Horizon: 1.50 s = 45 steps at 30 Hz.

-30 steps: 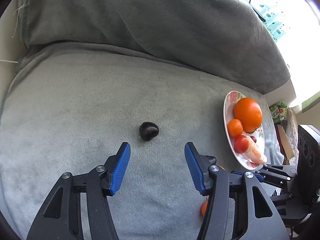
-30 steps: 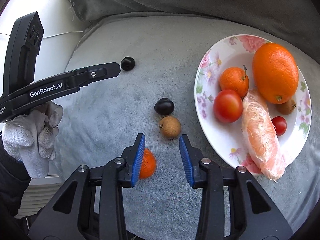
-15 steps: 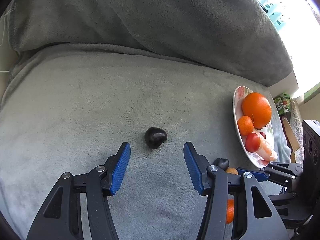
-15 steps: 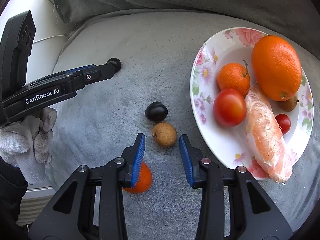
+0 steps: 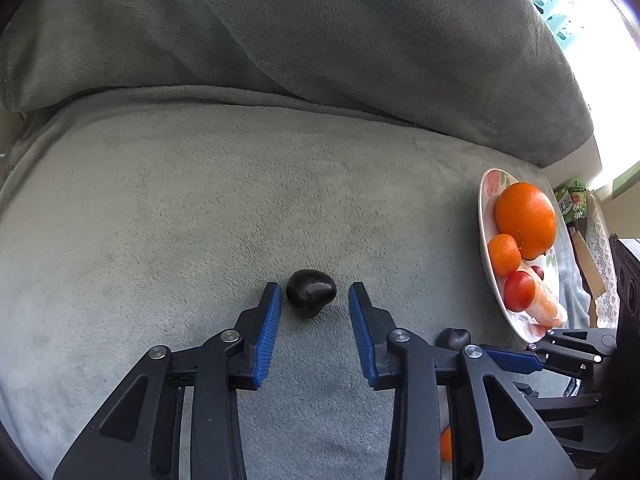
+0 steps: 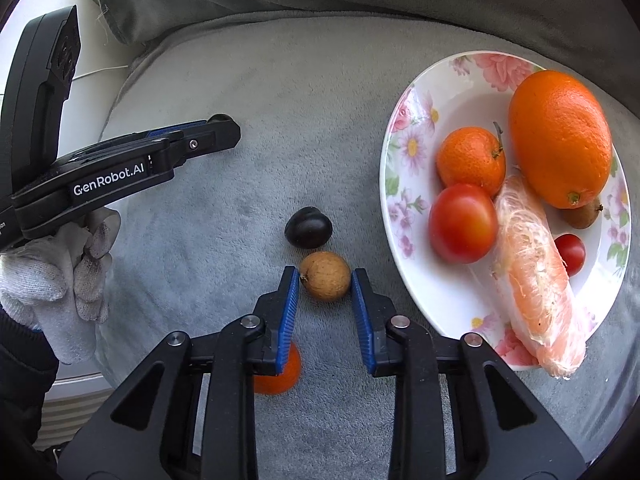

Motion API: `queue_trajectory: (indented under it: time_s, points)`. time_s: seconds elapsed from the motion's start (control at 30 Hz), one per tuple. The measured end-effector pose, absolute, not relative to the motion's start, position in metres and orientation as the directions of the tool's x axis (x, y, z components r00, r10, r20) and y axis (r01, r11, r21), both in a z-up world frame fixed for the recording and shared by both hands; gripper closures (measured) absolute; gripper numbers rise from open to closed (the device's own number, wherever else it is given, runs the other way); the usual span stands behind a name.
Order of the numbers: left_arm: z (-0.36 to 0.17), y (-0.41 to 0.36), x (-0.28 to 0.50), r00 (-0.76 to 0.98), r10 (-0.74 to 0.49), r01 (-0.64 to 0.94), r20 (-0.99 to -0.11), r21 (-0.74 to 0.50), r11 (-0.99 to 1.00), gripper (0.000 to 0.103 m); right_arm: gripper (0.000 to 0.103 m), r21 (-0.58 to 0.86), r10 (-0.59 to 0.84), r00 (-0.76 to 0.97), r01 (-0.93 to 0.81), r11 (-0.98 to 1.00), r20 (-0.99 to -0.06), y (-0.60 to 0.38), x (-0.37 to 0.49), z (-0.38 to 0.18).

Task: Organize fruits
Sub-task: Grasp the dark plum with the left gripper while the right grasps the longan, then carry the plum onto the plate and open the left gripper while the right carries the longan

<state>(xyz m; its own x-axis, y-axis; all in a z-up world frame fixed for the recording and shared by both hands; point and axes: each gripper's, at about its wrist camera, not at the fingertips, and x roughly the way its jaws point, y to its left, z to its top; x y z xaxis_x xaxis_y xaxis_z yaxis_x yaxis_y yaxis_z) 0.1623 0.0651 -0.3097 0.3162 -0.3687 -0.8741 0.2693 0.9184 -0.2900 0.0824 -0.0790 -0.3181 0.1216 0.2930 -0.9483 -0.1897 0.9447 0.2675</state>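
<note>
A dark plum (image 5: 311,293) lies on the grey blanket between the tips of my open left gripper (image 5: 314,296), with small gaps on both sides. My right gripper (image 6: 325,280) is open around a brown round fruit (image 6: 325,276), its pads close to or just touching it. A second dark plum (image 6: 308,227) lies just beyond it. A small orange fruit (image 6: 280,372) sits under the right gripper's left finger. A floral plate (image 6: 424,92) at the right holds a big orange (image 6: 560,138), a mandarin (image 6: 470,162), a tomato (image 6: 462,222), a peeled citrus piece (image 6: 532,272) and a cherry tomato (image 6: 571,253).
A grey cushion back (image 5: 280,32) rises behind the blanket-covered seat. The left gripper's body and a gloved hand (image 6: 60,272) fill the left of the right wrist view. A small brown fruit (image 6: 582,214) lies by the orange. Packets (image 5: 572,204) sit beyond the plate.
Both grippers have moved forward and down. The left now brackets the dark plum and has narrowed. The right now brackets the brown fruit, which lay ahead of it before.
</note>
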Motion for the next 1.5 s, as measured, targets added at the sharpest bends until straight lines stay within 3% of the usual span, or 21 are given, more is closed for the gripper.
queue_trajectory:
  time_s: [0.07, 0.77, 1.5]
  points:
    - [-0.309, 0.066, 0.163, 0.318, -0.36, 0.267, -0.877, -0.282, 0.922, 0.079, 0.075, 0.266, 0.292, 0.123, -0.191, 0.945, -0.949, -0.079, 0.08, -0.318]
    - [-0.283, 0.069, 0.155, 0.339, -0.389, 0.253, -0.857, -0.315, 0.915, 0.08, 0.076, 0.268, 0.314, 0.176, -0.244, 0.932, -0.933, -0.089, 0.062, -0.283]
    - [-0.243, 0.002, 0.153, 0.349, -0.428, 0.307, -0.834, -0.33, 0.893, 0.08, 0.076, 0.279, 0.32, 0.247, -0.187, 0.942, -0.915, -0.182, 0.05, -0.237]
